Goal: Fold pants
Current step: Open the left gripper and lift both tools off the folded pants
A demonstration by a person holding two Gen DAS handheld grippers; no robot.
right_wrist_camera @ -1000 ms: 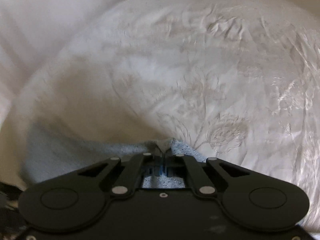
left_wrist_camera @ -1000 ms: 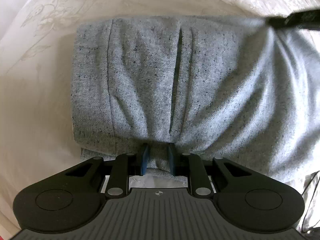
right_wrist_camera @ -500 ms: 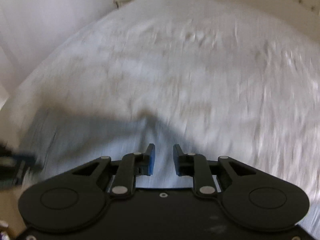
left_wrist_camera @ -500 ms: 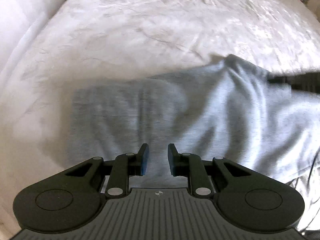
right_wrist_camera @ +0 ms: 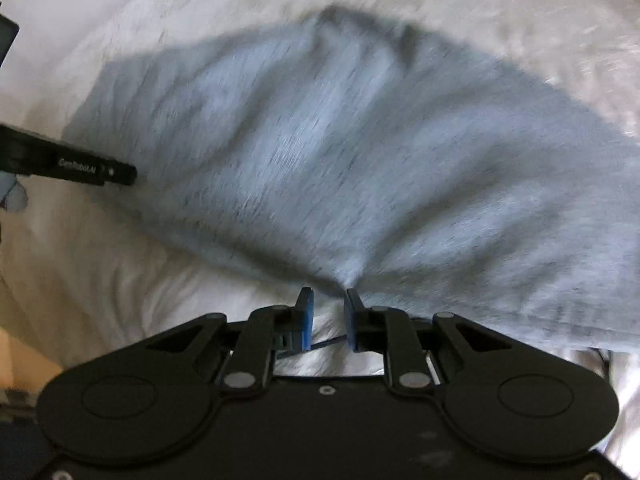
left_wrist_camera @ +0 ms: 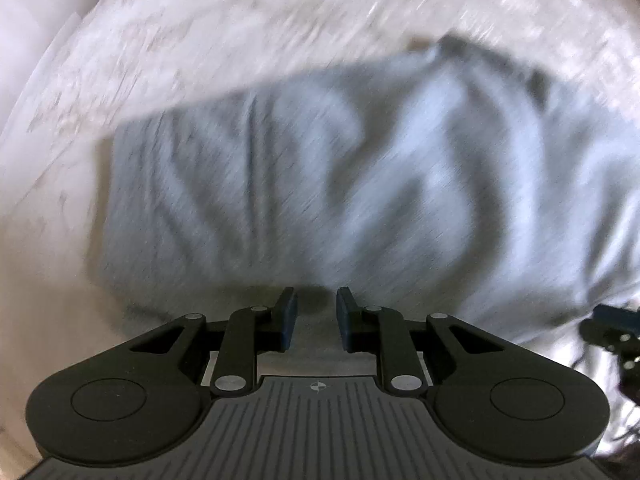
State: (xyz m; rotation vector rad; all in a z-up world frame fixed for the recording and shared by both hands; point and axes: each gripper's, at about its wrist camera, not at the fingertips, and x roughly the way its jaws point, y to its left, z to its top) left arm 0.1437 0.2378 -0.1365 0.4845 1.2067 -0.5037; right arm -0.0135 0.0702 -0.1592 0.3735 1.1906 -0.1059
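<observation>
Your jaws on both grippers stand a little apart now, and nothing is between them. A second ago the left gripper point(left_wrist_camera: 316, 314) pinched the near edge of the pants point(left_wrist_camera: 320, 168), and the right gripper point(right_wrist_camera: 329, 316) was shut tight on a bit of the same cloth. Now you have let go with both. The blue pads are bare, and the cloth lies just past their tips, not in them.

I think that means one fold is done. The pants lie on the bed point(left_wrist_camera: 160, 40) as a wide, doubled pile, and both hands have pulled back from it. In the right view you can see the left gripper as a dark bar at the left side, its tip just beside the edge of the pants point(right_wrist_camera: 340, 152). The next job looks like smoothing the pile or folding it once more, since it is not neat yet.

The pants are soft grey knit with tiny dark specks. The cloth is floppy and thick, with long bumps and wrinkles running across it. The far edge bunches up into a small peak. The bed cover is shiny cream cloth with a faint raised pattern, but the pictures are blurry, so I cannot tell what the pattern shows.
</observation>
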